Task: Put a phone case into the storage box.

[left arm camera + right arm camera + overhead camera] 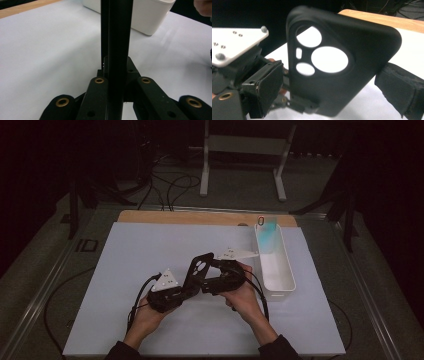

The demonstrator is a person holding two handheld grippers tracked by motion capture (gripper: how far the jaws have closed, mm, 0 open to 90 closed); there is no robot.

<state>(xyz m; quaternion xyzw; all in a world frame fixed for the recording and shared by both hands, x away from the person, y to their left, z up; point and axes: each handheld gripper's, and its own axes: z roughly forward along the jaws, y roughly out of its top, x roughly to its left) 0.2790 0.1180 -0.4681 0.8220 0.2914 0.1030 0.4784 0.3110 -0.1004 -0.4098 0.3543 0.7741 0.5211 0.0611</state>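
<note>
A black phone case (200,266) with round camera holes stands tilted above the white mat, between both grippers. My left gripper (192,282) is shut on its lower end; in the left gripper view the case (117,37) rises edge-on from between the jaws of that gripper (117,67). My right gripper (206,281) reaches in from the right. In the right gripper view the case (342,82) faces the camera between the wide-apart pads of my right gripper (332,92), which is open. One pad (398,91) sits by the case's right edge.
A long white bin (287,285) lies to the right of the hands, with a teal flat item (269,232) leaning at its far end. The white mat (145,250) covers a wooden table (200,217). Cables trail off the table's near side.
</note>
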